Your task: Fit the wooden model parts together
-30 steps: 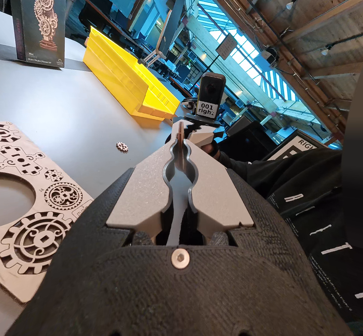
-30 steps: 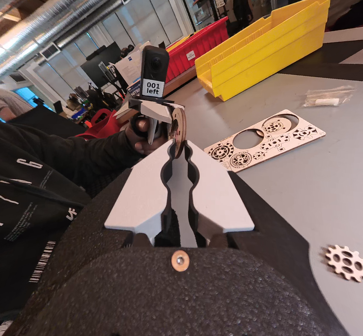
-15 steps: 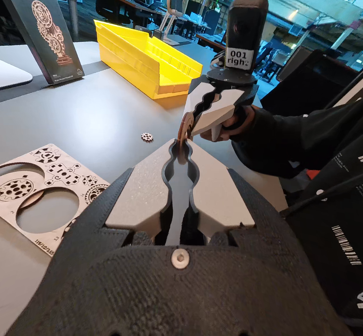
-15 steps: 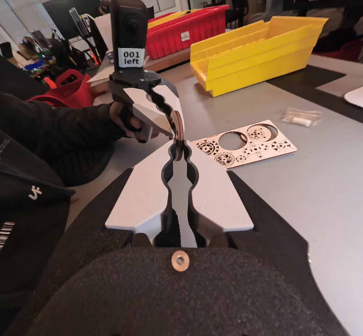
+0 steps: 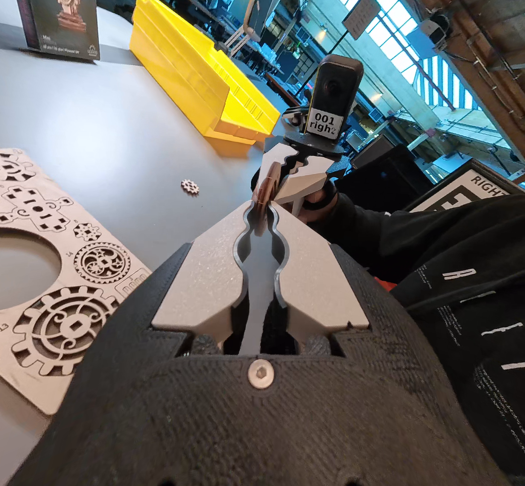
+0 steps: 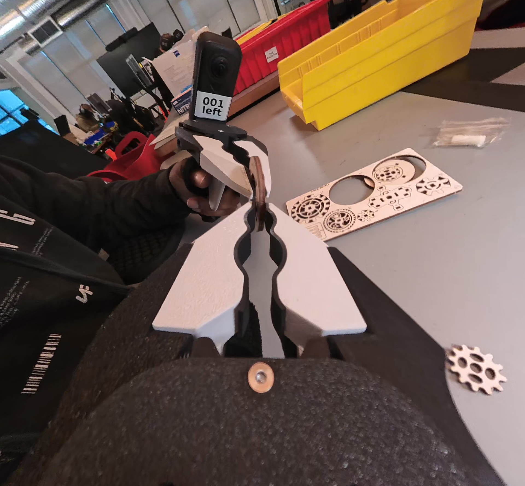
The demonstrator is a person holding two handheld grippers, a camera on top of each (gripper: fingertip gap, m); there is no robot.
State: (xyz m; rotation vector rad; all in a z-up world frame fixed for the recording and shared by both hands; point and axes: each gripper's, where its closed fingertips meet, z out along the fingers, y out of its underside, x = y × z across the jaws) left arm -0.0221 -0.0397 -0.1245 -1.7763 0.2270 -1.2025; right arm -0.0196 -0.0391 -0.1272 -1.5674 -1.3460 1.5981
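Left wrist view. Wooden disc point(image 5: 262, 202) pinched edge-on at the tips of the left gripper point(image 5: 260, 211), fingers point(image 5: 218, 248) closed onto it, lower rim reaching only into the first scallop between them. Right gripper point(image 5: 272, 180) directly opposite, tips clamped on the far half of the same disc. Cannot tell whether one disc or two stacked layers (seen edge-on, no seam resolved). Plywood sheet point(image 5: 42, 245) flat on the grey surface point(image 5: 99, 120) to the left: one large round cut-out empty, several gears not yet punched out. Small loose gear point(image 5: 190, 187) lying apart on the surface, between sheet and yellow bin point(image 5: 199, 75). Dark kit box point(image 5: 56, 9) upright at the back.

Right wrist view. Same disc point(image 6: 259, 205) held upright between the tips of the right gripper point(image 6: 259, 212), fingers point(image 6: 301, 259) closed on its lower edge; left gripper point(image 6: 257, 180) gripping the upper part from above left. Sheet point(image 6: 375, 197) well beyond the tips, two round holes vacated. Loose gear point(image 6: 475, 373) beside the gripper body, untouched. Clear packet point(image 6: 471, 134) further out.

Judgement: early stage. Disc freed and held in the air by both grippers; no completed joint visible; loose gear and most sheet parts still to fit.
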